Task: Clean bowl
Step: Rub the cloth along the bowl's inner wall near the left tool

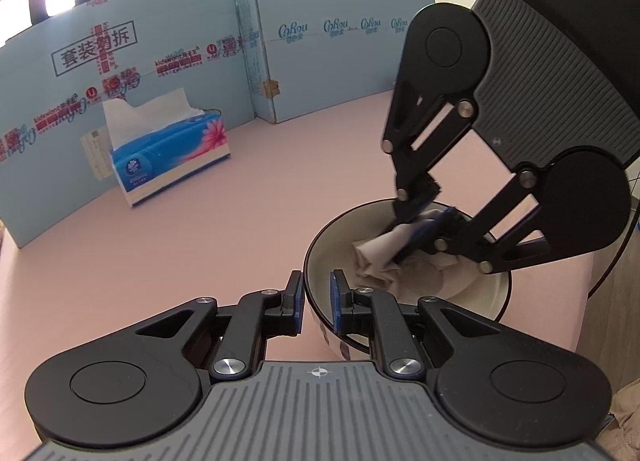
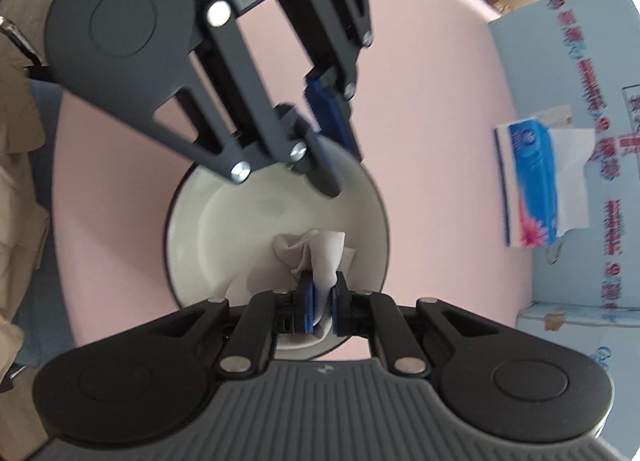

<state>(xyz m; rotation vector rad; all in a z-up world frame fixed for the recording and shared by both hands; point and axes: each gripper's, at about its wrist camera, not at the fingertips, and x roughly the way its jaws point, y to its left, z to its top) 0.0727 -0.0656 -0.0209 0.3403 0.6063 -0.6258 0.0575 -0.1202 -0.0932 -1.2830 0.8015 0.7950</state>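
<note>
A white bowl [image 1: 464, 293] with a dark rim stands on the pink table; the right wrist view shows its pale inside [image 2: 240, 221]. My left gripper [image 1: 316, 301] is shut on the bowl's near rim, one pad outside and one inside. The same gripper [image 2: 328, 141] reaches in from the top of the right wrist view. My right gripper [image 2: 323, 297] is shut on a crumpled white tissue [image 2: 316, 249] and points down into the bowl. In the left wrist view the right gripper [image 1: 424, 221] holds the tissue [image 1: 380, 257] against the bowl's inner wall.
A blue tissue box [image 1: 168, 153] with a sheet sticking out stands at the back left of the pink table [image 1: 240, 229]; in the right wrist view that tissue box [image 2: 532, 189] is at the right. Light blue cardboard panels [image 1: 328, 53] wall off the table's far side. Beige cloth [image 2: 16, 181] lies beyond the table's edge.
</note>
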